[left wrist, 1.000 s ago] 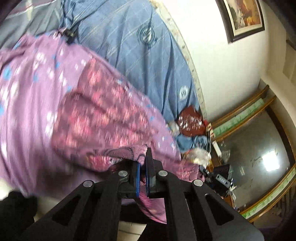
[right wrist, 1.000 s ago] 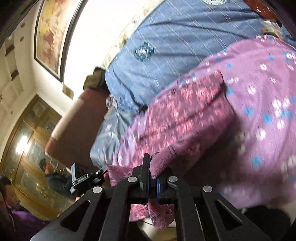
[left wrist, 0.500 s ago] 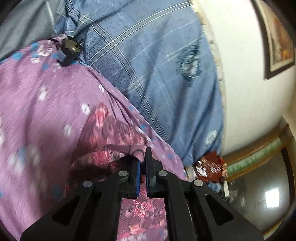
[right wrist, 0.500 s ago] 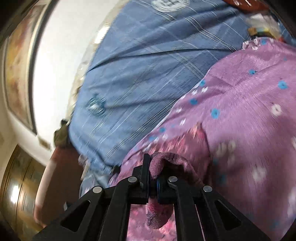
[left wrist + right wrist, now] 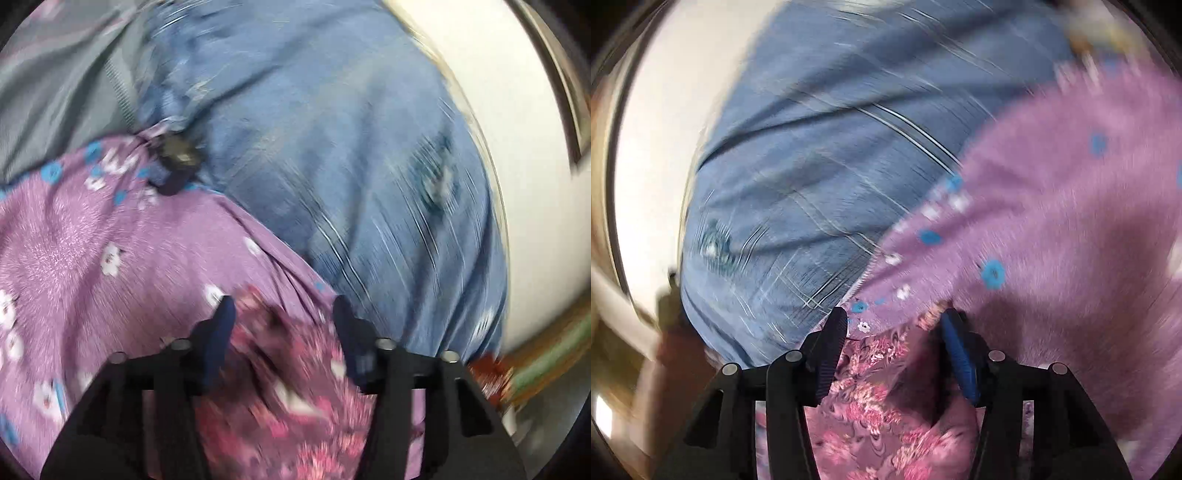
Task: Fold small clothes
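Note:
A small dark maroon garment with pink flowers (image 5: pixel 295 398) lies on a light purple flowered cloth (image 5: pixel 92 251). My left gripper (image 5: pixel 282 314) is open, its jaws wide apart over the garment's far edge. In the right wrist view the same garment (image 5: pixel 886 398) lies between and below the jaws of my right gripper (image 5: pixel 894 325), which is open too. Neither gripper holds anything. Both views are blurred by motion.
A blue checked bedsheet (image 5: pixel 351 155) (image 5: pixel 812 166) lies beyond the purple cloth (image 5: pixel 1052 221). A small dark object (image 5: pixel 177 158) sits at the cloth's far corner. A grey cloth (image 5: pixel 55 92) lies far left. White wall (image 5: pixel 535 203) borders the bed.
Both grippers were shut on the maroon garment's edge and carried it forward and down. Now both have opened and let it go onto the purple cloth.

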`<move>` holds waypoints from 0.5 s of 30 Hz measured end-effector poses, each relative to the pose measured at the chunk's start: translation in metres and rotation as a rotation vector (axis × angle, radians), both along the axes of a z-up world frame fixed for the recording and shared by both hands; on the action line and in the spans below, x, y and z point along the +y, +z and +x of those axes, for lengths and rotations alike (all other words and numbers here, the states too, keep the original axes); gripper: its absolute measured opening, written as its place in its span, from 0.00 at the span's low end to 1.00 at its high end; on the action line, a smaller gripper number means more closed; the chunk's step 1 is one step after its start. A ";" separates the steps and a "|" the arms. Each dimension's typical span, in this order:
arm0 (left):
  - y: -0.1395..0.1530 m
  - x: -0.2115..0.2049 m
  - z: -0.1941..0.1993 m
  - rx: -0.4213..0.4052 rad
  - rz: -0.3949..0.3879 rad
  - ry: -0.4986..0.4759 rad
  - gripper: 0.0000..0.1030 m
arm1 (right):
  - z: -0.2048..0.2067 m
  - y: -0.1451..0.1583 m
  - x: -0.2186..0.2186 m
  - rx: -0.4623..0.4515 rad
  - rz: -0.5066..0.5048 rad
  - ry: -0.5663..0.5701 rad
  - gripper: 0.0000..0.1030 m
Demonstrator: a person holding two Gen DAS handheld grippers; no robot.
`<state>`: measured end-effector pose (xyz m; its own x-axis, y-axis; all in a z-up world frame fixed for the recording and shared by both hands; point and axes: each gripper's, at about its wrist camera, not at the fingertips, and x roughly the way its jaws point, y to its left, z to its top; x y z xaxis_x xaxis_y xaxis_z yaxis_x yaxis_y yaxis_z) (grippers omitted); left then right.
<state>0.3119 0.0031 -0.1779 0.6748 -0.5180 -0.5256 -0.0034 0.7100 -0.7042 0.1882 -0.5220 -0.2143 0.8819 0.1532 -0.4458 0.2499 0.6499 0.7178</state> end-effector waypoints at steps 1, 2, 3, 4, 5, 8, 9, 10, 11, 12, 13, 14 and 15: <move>0.002 -0.009 -0.006 -0.005 0.031 -0.017 0.54 | 0.000 0.010 0.011 0.001 -0.062 0.037 0.48; 0.001 -0.022 -0.019 0.002 0.062 -0.039 0.55 | 0.000 0.020 0.026 0.019 -0.129 0.096 0.45; -0.003 -0.029 -0.029 0.023 0.079 -0.049 0.55 | 0.002 0.024 0.042 0.048 -0.184 0.156 0.43; -0.011 -0.036 -0.038 0.059 0.090 -0.060 0.55 | 0.004 0.026 0.061 0.083 -0.238 0.222 0.40; -0.022 -0.042 -0.045 0.097 0.091 -0.071 0.55 | 0.006 0.025 0.075 0.108 -0.268 0.269 0.39; -0.058 -0.052 -0.053 0.231 0.106 -0.083 0.55 | 0.020 0.005 0.113 0.240 -0.305 0.391 0.31; -0.060 -0.052 -0.055 0.231 0.107 -0.081 0.54 | 0.024 -0.004 0.120 0.277 -0.304 0.412 0.31; -0.058 -0.051 -0.057 0.213 0.109 -0.076 0.54 | 0.030 -0.014 0.126 0.316 -0.310 0.426 0.30; -0.056 -0.050 -0.056 0.207 0.114 -0.072 0.54 | 0.037 -0.023 0.129 0.355 -0.324 0.428 0.27; -0.053 -0.048 -0.054 0.202 0.115 -0.068 0.54 | 0.046 -0.031 0.131 0.391 -0.344 0.413 0.25; -0.054 -0.046 -0.051 0.201 0.112 -0.062 0.54 | 0.054 -0.032 0.130 0.397 -0.354 0.397 0.24; -0.055 -0.043 -0.047 0.201 0.106 -0.054 0.54 | 0.065 -0.032 0.128 0.392 -0.376 0.369 0.24; -0.056 -0.040 -0.043 0.205 0.095 -0.047 0.54 | 0.079 -0.029 0.127 0.384 -0.410 0.330 0.24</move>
